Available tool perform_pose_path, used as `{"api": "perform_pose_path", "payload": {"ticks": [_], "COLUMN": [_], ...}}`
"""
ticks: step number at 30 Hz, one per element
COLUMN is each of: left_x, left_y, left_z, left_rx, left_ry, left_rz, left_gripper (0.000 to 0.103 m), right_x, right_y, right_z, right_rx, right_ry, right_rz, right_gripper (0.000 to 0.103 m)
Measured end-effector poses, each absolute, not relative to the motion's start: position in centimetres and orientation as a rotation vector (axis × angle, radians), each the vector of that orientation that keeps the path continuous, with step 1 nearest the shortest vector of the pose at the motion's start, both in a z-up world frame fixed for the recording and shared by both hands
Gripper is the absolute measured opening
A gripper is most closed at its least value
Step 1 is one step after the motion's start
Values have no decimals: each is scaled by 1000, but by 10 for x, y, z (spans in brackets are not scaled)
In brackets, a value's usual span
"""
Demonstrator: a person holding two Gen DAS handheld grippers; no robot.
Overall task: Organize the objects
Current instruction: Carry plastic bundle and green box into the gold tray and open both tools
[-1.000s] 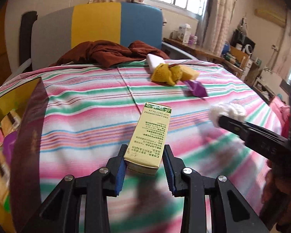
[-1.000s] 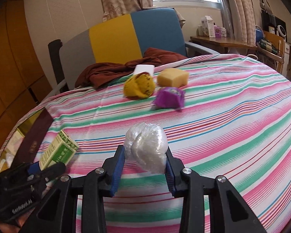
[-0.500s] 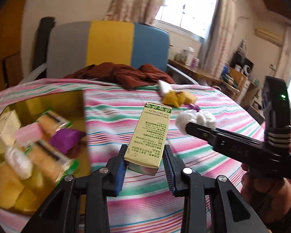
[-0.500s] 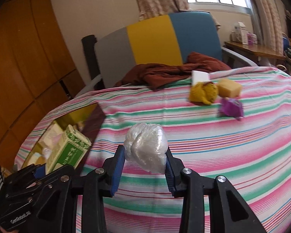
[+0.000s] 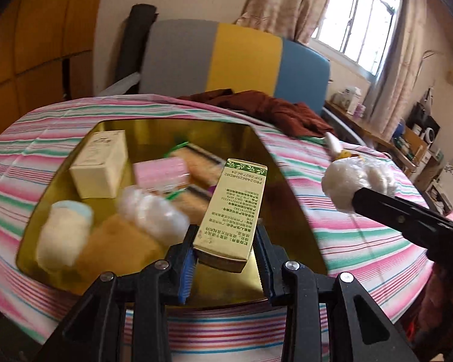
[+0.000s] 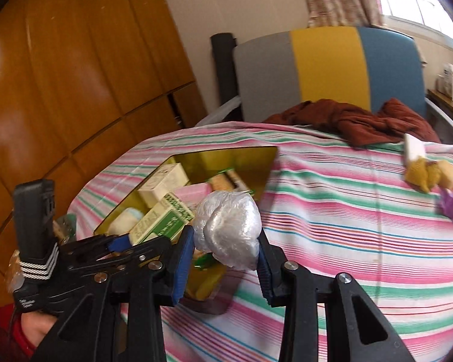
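My left gripper (image 5: 225, 256) is shut on a green and cream carton (image 5: 231, 214) and holds it above the near right part of a gold tray (image 5: 290, 211). The carton also shows in the right wrist view (image 6: 163, 220). My right gripper (image 6: 225, 259) is shut on a white plastic-wrapped bundle (image 6: 229, 226), held above the tray's right edge (image 6: 271, 163). The bundle shows in the left wrist view (image 5: 344, 184). The tray holds a cream box (image 5: 101, 163), a pink pack (image 5: 163, 172), sponges and another white bundle (image 5: 152, 211).
On the striped cloth (image 6: 347, 226) further right lie a yellow cloth item (image 6: 421, 175), a yellow sponge (image 6: 450, 175), a purple packet (image 6: 450, 206) and a white box (image 6: 413, 147). A brown garment (image 6: 362, 120) lies by a grey, yellow and blue chair back (image 6: 326, 69).
Both grippers have swung left from over the striped cloth to over the gold tray, each still gripping its object. The tray's contents have come into full view.
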State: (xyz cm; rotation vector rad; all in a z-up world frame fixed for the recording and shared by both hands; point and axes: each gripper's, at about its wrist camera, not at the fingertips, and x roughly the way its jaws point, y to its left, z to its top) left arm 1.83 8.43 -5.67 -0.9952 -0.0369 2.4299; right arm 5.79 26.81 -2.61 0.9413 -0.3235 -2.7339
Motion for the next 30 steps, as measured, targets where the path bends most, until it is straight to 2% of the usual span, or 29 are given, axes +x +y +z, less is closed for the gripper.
{"api": "perform_pose_path", "payload": {"ticks": [12, 19, 23, 28, 30], "left_x": [18, 20, 25, 32, 34], "left_y": [71, 71, 71, 71, 70], "left_z": [-73, -75, -73, -65, -61], "left_rx": [-1060, -1058, -1046, -984, -966], "left_ry": [20, 45, 23, 37, 22], "left_rz": [2454, 2470, 2475, 2514, 2529], "left_gripper": [36, 38, 58, 65, 79], "right_x": [45, 43, 46, 49, 49], "right_y": [241, 235, 237, 245, 249], "right_z": [-39, -47, -49, -48, -49], "right_rx": [1026, 1075, 1070, 1061, 1068], "right_ry": [-290, -300, -315, -342, -355], "right_rz": [-2664, -2627, -2633, -2656, -2659], "right_gripper": [39, 43, 43, 43, 43]}}
